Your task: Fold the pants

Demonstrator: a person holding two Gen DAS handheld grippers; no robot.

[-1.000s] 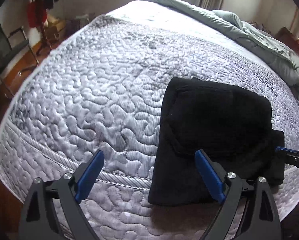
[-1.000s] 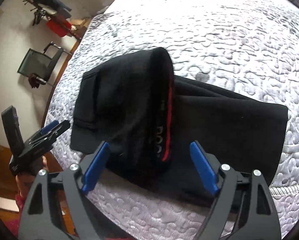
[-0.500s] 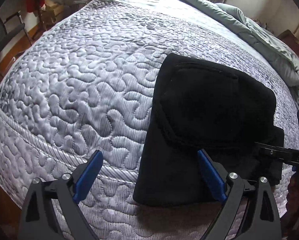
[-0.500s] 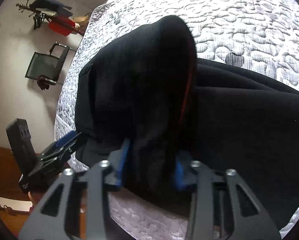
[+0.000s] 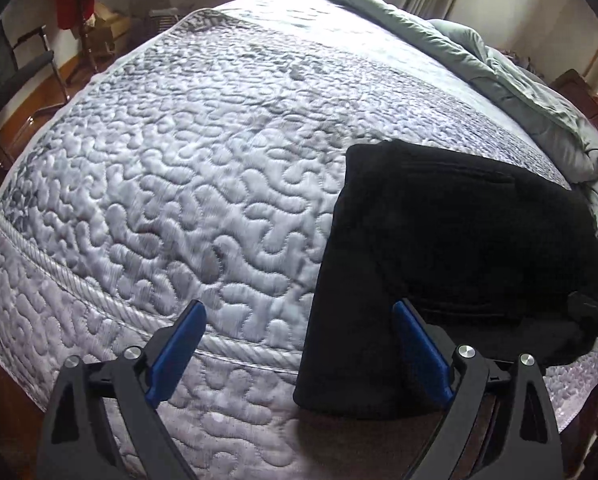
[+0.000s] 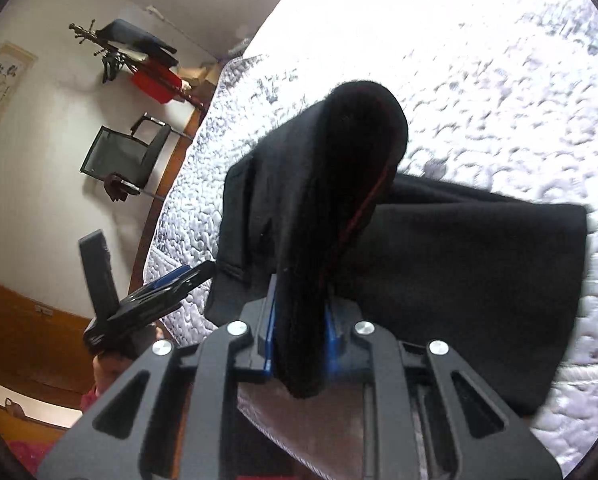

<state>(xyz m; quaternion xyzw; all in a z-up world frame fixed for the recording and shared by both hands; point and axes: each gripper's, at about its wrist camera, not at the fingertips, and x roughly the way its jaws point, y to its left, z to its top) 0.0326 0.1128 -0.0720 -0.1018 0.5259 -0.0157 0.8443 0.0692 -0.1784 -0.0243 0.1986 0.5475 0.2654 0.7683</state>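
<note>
Black pants (image 5: 459, 248) lie folded on the quilted bed (image 5: 179, 160), near its front edge. My left gripper (image 5: 299, 308) hangs open above the quilt, its right finger over the pants' near left part; nothing sits between its pads. In the right wrist view, my right gripper (image 6: 301, 300) is closing on the upper fold of the pants (image 6: 339, 160), which has a red stripe and is raised off the lower layer (image 6: 479, 280). The pads press on the cloth from both sides. The left gripper (image 6: 187, 276) shows to the left, and the right gripper's tip (image 5: 591, 312) shows at the pants' right edge.
A grey-green duvet (image 5: 499, 64) is bunched along the bed's far right side. A black chair (image 6: 127, 156) and a coat stand (image 6: 139, 64) with red and black clothes stand by the wall left of the bed. Wooden floor borders the bed's near edge.
My right gripper went from wide open around the pants' upper fold to closed on it, then rose, lifting the fold. The left gripper stayed open and barely moved.
</note>
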